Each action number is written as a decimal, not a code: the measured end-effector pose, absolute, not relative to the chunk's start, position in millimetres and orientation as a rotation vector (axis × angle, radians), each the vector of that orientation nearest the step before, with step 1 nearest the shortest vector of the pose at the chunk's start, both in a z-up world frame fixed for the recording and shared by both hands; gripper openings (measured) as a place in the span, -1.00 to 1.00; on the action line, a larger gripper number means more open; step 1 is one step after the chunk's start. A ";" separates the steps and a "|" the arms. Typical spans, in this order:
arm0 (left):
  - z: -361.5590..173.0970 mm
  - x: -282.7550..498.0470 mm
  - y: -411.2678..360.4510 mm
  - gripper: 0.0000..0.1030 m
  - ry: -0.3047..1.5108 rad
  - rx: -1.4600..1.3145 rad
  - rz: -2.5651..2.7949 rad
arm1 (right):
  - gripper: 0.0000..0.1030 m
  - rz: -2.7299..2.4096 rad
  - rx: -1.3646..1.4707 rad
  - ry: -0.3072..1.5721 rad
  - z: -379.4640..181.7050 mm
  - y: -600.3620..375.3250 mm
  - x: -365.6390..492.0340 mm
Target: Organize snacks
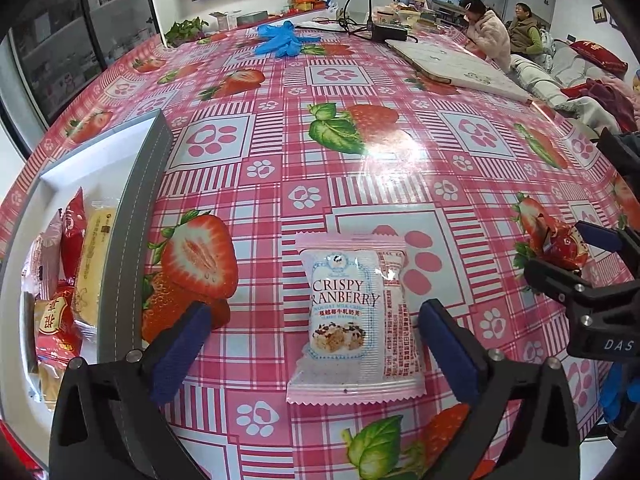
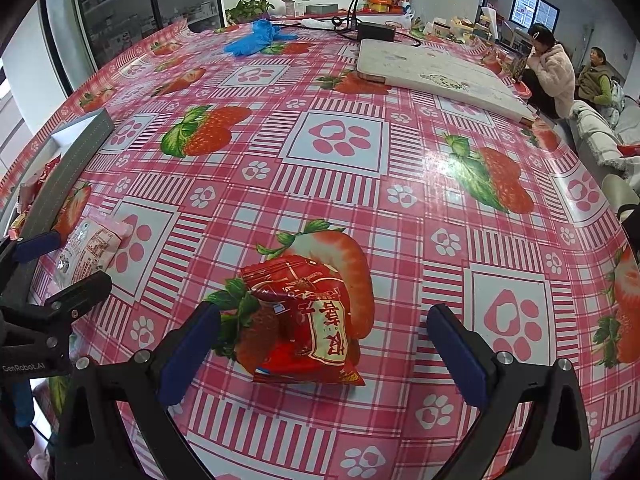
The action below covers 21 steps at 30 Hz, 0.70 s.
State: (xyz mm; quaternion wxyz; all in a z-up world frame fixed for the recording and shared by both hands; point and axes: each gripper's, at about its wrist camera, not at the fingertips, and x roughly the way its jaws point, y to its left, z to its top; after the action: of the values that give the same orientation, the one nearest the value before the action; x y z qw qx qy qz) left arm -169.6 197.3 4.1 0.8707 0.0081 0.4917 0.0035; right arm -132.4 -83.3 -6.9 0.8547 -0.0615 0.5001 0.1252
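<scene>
A pink and white Crispy Cranberry nougat packet (image 1: 352, 320) lies flat on the strawberry tablecloth, between the blue pads of my left gripper (image 1: 314, 346). The jaws stand wide open and neither pad touches the packet. A red snack packet (image 2: 304, 320) lies on the cloth between the pads of my right gripper (image 2: 326, 346), which is also open with gaps on both sides. Each gripper shows in the other's view: the right gripper (image 1: 576, 256) around the red packet (image 1: 560, 244), the left gripper (image 2: 60, 264) around the pink packet (image 2: 92, 248). A grey box (image 1: 132, 220) at the left holds several wrapped snacks.
The grey box wall (image 2: 68, 168) runs along the table's left edge. Farther back lie blue gloves (image 1: 280, 40), a white flat board (image 2: 432, 72) and a black power unit with cables (image 2: 374, 32). Two people (image 1: 500, 36) sit beyond the far right corner.
</scene>
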 end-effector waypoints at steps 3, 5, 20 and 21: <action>3.8 -171.4 197.1 1.00 1.012 0.023 0.005 | 1.00 0.265 -0.129 1.042 -6.8 -83.3 -133.2; 3.3 -173.4 196.7 1.00 0.989 0.032 0.001 | 1.00 0.265 -0.126 1.025 -7.2 -83.8 -135.4; 2.8 -178.5 194.0 1.00 0.924 0.052 -0.005 | 1.00 0.266 -0.117 0.972 -7.8 -86.1 -141.9; 2.8 -178.6 194.0 1.00 0.924 0.052 -0.005 | 1.00 0.266 -0.117 0.972 -7.8 -86.1 -141.9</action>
State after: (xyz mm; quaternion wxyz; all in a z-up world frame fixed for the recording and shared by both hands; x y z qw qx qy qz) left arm -178.6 194.0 2.8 0.8949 0.0249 0.4456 -0.0025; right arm -141.9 -86.1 -7.8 0.8740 -0.0559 0.4656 0.1274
